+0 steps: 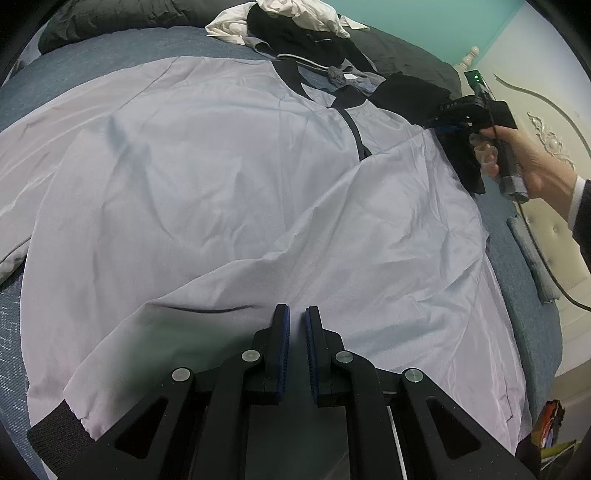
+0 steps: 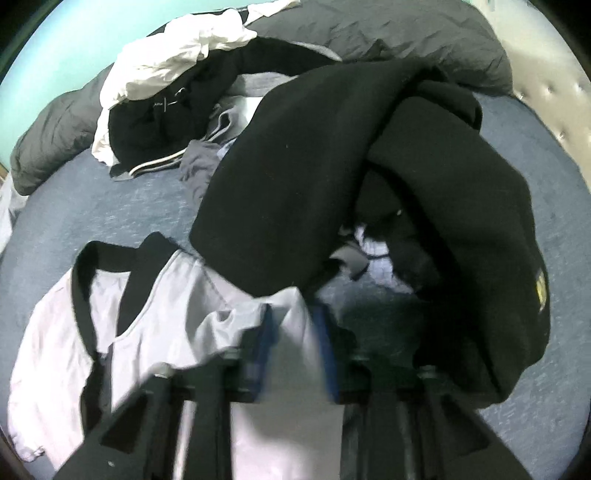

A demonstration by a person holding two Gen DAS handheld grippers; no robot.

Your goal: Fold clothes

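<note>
Both tongs, left (image 1: 297, 314) and right (image 2: 293, 314), pinch the lilac jacket (image 1: 221, 177) nearly closed; near its collar, the right's loosening grip could slip, undoing the fold.

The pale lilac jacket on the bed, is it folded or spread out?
Partly folded: the jacket lies mostly flat on the bed, with one side already turned over its middle.

Teal wall (image 1: 424, 22), tufted headboard (image 1: 561, 236), blue bed (image 2: 110, 206)
</note>
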